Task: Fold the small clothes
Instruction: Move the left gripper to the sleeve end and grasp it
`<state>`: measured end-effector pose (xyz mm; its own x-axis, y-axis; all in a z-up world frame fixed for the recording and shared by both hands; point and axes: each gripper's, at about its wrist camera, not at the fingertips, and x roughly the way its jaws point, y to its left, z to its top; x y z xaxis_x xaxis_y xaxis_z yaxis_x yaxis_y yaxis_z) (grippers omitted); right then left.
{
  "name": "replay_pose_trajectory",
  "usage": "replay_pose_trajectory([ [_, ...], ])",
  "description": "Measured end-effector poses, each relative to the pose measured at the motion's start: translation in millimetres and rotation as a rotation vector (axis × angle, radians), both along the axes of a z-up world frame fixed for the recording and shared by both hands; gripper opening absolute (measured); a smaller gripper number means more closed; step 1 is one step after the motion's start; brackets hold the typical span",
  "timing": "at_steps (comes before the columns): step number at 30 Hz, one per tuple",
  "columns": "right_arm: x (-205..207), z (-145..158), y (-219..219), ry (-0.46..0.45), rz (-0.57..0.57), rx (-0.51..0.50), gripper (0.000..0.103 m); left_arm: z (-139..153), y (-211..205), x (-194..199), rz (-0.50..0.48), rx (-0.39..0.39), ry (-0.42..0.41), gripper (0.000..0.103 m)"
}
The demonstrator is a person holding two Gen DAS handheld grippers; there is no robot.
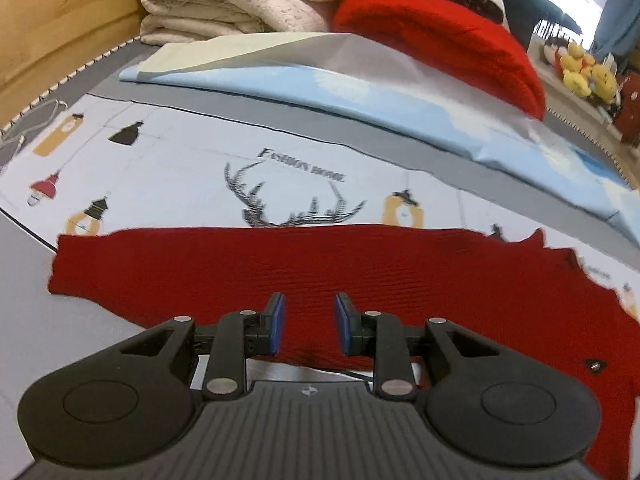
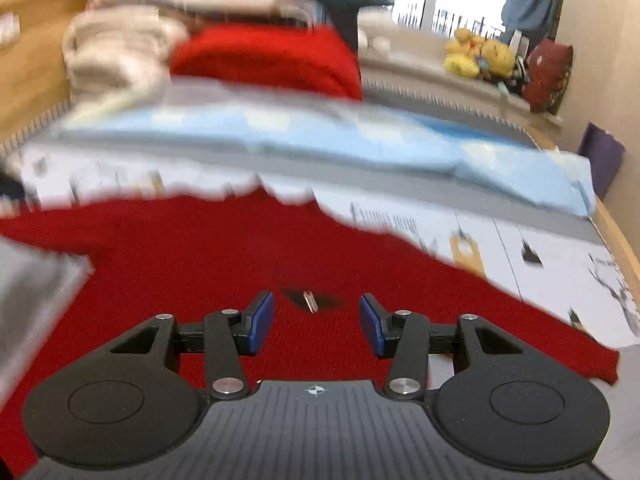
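A red knit garment [image 1: 320, 272] lies flat on the printed white sheet [image 1: 180, 168]. It also fills the lower half of the right wrist view [image 2: 192, 256], which is blurred. My left gripper [image 1: 309, 322] is open and empty, low over the garment's near edge. My right gripper [image 2: 317, 322] is open and empty, just above the garment. A small black tag with a metal pin [image 2: 311, 301] sits on the fabric between and just beyond its fingers; it also shows in the left wrist view [image 1: 596, 366].
A folded light blue sheet [image 1: 360, 92] lies across the bed behind the garment. Behind it are a red blanket [image 1: 440, 40] and a stack of cream blankets [image 1: 224, 0]. A wooden headboard [image 1: 52, 20] is at left. Plush toys [image 2: 480, 56] sit on a ledge at right.
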<state>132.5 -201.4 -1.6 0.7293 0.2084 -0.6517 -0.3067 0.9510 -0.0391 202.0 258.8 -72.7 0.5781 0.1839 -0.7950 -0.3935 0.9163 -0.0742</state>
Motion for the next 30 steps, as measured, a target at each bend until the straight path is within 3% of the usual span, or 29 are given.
replay_pose_trajectory([
  [4,12.3,50.1,32.9,-0.164,0.036,0.13,0.052,-16.0,18.7,-5.8,0.045,0.011,0.038,0.032],
  [7,23.8,51.1,48.1,-0.23,0.075,0.177,0.064,-26.1,44.4,-15.3,0.105,-0.039,0.035,0.032],
  [10,37.7,17.2,51.4,-0.192,0.081,0.194,0.064,-36.2,74.4,-23.8,0.181,-0.085,0.031,0.032],
  [13,59.5,-19.7,57.9,-0.017,0.029,0.132,0.059,-48.8,107.4,-32.3,0.256,-0.158,0.032,0.032],
  [20,87.2,-29.5,64.4,0.033,0.026,0.071,0.059,-83.4,163.9,-50.4,0.44,-0.448,0.038,0.045],
  [26,96.2,-30.3,59.7,0.082,0.005,0.1,0.054,-99.0,179.8,-48.7,0.528,-0.493,0.024,0.047],
  [28,97.0,-31.1,56.0,0.083,0.004,0.099,0.054,-98.5,178.7,-43.0,0.535,-0.474,0.02,0.045],
  [30,98.2,-33.9,51.9,0.087,0.002,0.094,0.053,-96.0,173.1,-36.2,0.538,-0.414,0.037,0.023],
])
